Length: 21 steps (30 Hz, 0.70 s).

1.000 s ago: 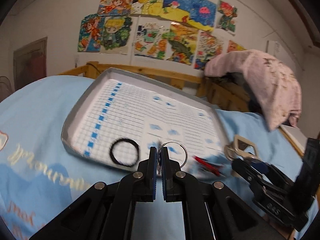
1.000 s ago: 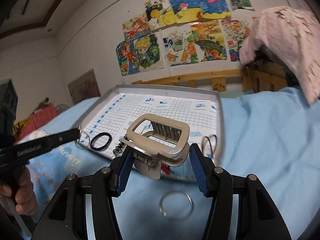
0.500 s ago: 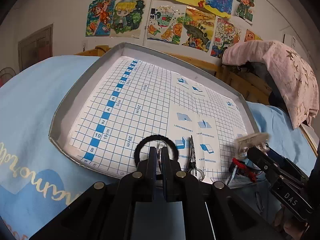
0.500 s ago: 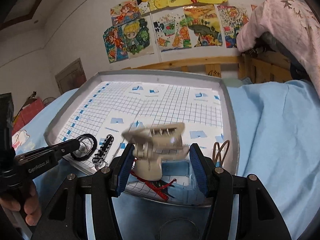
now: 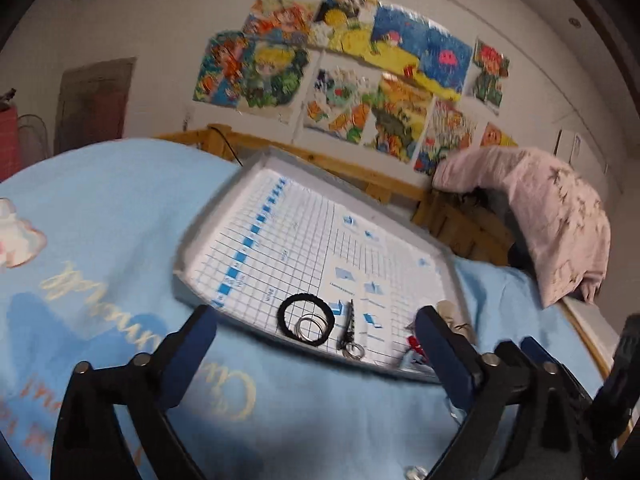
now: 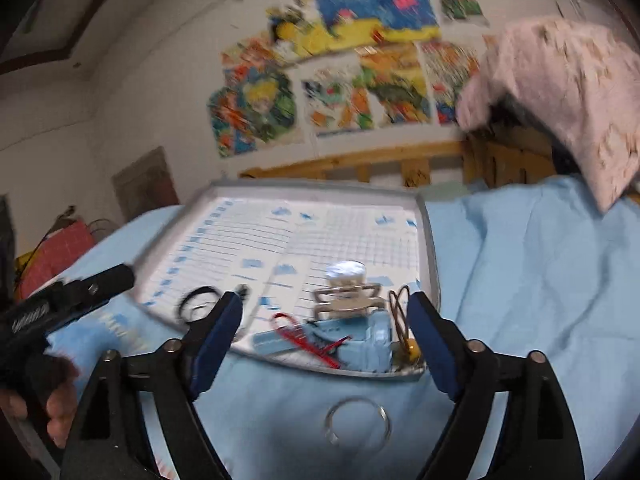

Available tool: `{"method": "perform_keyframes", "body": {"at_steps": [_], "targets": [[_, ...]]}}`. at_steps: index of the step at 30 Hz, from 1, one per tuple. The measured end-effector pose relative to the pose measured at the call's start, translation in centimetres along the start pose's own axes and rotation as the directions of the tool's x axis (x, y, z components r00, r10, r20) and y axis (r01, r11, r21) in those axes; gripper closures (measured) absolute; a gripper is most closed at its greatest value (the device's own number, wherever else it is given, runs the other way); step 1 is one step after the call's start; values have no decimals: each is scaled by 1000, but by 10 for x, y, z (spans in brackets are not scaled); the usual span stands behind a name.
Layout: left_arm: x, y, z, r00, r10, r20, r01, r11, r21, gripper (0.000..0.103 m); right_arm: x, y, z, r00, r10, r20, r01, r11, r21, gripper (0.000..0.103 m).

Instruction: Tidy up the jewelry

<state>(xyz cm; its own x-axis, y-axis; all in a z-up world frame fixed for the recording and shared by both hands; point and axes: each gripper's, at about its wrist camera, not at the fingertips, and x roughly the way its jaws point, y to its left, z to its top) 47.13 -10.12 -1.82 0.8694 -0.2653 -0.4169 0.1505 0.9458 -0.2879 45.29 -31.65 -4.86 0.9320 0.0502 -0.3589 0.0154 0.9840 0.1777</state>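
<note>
A grey tray lined with grid paper lies on the blue bedspread. In it lie a black hair tie with a silver ring on it, a dark clip, a red cord, a beige claw clip and a brown wire hoop. My left gripper is open and empty just short of the tray's near edge. My right gripper is open and empty at the tray's near right corner. A second silver ring lies on the bedspread between the right fingers.
A blue bedspread covers the bed. A pink cloth hangs over the wooden headboard at the far right. Posters cover the back wall. The left gripper shows at the left edge of the right wrist view.
My left gripper opened, let go of the silver ring onto the hair tie and drew back. My right gripper opened, left the claw clip in the tray and drew back.
</note>
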Motion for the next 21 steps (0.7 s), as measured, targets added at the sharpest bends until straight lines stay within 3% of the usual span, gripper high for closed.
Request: {"method": "perform_keyframes", "body": {"at_steps": [3,12,17,21], "targets": [[-39,-3,-5,998,17,62,-17,1000,3,0,-40,10,1,998,2,63,1,999,-49,16],[-143,-14,-34,991,-4,131,-2,999,48,0,-167,29,0,974,72,216,-63,997,-51,3],[-198,-13,-53,983,-36,179,24,997,72,0,-238,43,-17,953,88,289,-56,991,-120,2],[-232,-10,-63,979,-28,202,16,998,60,0,-281,53,-31,953,60,296,-11,986,-166,2]]}}
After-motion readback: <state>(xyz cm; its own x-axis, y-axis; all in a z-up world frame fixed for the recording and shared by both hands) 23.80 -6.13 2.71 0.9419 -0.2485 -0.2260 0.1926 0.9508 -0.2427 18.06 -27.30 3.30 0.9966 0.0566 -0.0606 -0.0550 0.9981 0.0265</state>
